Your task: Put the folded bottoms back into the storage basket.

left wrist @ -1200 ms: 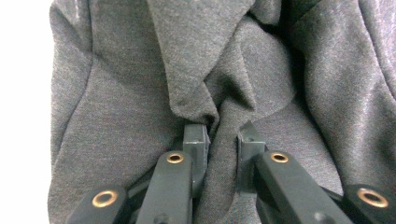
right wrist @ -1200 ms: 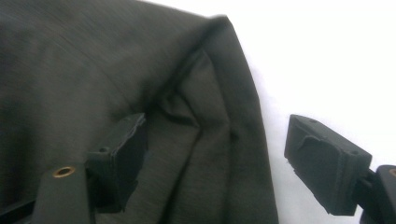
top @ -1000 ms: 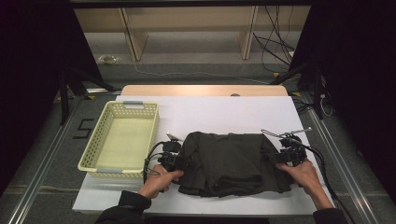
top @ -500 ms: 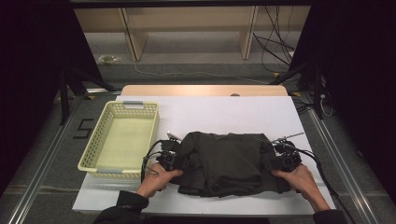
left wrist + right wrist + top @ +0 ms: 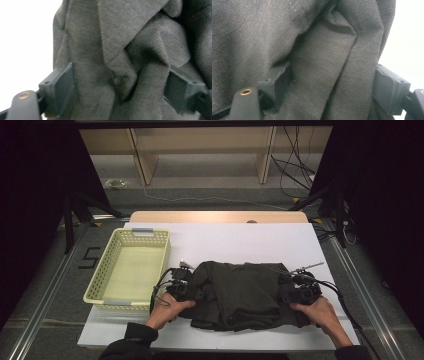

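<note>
2 tools flank the dark garment [image 5: 240, 295]: left tool [image 5: 120, 85] just opening, right tool [image 5: 332, 87] seemingly apart (cloth between both)

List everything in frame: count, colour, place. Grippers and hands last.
Garment: one, dark grey, bunched on the table's near half, between both grippers.
Basket: one, pale yellow, perforated, empty, at the table's left edge.
Table: one, white top with a wooden strip at the far edge.
Shelf unit: one, light wood, on the floor behind.
Cables: several, black, floor at back right.
Left gripper: black, jaws just opened, cloth between them.
Right gripper: black, jaws wide, cloth between them.
Hands: left, right.
</note>
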Tool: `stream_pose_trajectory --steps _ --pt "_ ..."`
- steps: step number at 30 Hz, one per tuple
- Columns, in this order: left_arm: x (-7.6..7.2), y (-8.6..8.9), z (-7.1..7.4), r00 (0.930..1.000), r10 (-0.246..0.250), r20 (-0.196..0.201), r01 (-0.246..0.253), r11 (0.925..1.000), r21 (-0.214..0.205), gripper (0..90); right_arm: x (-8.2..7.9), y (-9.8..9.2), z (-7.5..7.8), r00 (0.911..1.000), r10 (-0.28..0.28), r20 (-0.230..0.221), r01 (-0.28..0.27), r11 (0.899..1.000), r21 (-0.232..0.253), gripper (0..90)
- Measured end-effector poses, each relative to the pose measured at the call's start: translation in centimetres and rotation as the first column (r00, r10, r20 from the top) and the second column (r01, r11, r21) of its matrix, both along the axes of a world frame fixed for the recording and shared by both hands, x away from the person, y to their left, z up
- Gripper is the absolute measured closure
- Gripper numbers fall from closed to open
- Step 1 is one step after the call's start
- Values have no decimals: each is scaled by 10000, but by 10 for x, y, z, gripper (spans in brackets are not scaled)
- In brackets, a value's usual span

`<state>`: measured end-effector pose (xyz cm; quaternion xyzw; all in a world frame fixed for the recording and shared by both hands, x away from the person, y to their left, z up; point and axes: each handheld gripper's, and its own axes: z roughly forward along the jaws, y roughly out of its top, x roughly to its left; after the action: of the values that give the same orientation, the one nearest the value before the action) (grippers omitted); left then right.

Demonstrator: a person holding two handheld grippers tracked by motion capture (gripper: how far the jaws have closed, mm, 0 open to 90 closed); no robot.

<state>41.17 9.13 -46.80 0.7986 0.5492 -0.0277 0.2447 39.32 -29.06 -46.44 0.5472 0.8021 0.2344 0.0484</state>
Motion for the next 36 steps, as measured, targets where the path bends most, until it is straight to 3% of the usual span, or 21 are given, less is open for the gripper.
stream_pose_trajectory --steps 5,6,10,17,20,25,27,28,29,30,31,32,35,36 --pt "-1 -4 0 9999 44 153 -49 9994 349 74 -1 1 -1 10000 -21 40 21 10000 -36 196" --pt "-2 -6 1 9984 70 555 -115 9967 801 64 -1 1 -1 10000 -55 42 55 10000 -47 191" --pt "1 -2 3 9984 233 510 -262 9980 567 62 -1 1 -1 10000 -17 71 17 10000 -59 189" --pt "6 1 1 9981 433 430 -456 9975 538 31 -1 1 -1 10000 27 89 -27 10000 -68 189" --pt "8 -1 -5 9991 412 106 -419 9969 664 1 -1 1 -1 9999 41 106 -40 10000 -74 189" --pt "6 -5 -5 9999 134 101 -142 9969 770 2 -1 1 -1 9999 49 108 -48 10000 -86 190" --pt "4 -5 -4 9999 101 132 -110 9974 712 49 -1 1 -1 9999 41 108 -40 10000 -88 190" --pt "1 -5 -1 9999 -47 115 43 9994 348 100 -1 1 -1 9999 51 101 -50 9999 -88 190" --pt "1 -5 -1 9999 -47 115 43 9994 348 135 -1 1 -1 9999 51 101 -50 9999 -88 190" --pt "0 -4 1 9998 -192 -78 190 9996 -214 206 -1 1 -1 10000 47 86 -47 10000 -68 190" --pt "-1 -4 0 9969 -467 -629 390 9921 -1193 228 -1 2 -1 10000 20 63 -20 10000 -56 191" --pt "-3 -7 0 9978 -512 -421 472 9948 -906 224 -1 2 -1 10000 46 78 -46 10000 -59 192" --pt "-3 -8 1 9979 -616 -183 603 9963 -612 291 -1 2 -1 10000 40 89 -39 10000 -56 210" --pt "-2 -4 1 9991 -388 -176 369 9949 -942 419 -1 2 0 9999 67 138 -66 9999 -83 238"
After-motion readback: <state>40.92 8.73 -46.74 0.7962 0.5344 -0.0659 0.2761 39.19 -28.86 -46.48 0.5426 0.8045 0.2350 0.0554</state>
